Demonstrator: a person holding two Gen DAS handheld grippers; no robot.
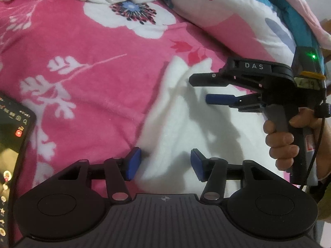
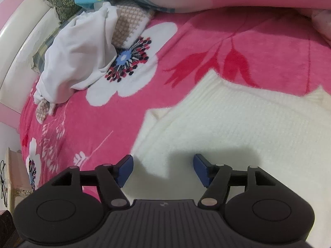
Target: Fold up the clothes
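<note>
On right gripper point(image 1: 203, 90): "DAS"; above white sweater point(image 1: 186, 124).

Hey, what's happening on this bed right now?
A person is holding a tool in each hand over a white sweater spread on a pink floral blanket, apparently about to fold it. The left tool and the right tool are both open and hold nothing. The right tool hovers above the sweater's upper part. A crumpled white garment lies apart near the pillows, and a phone shows at the left edge of the left view.
</note>
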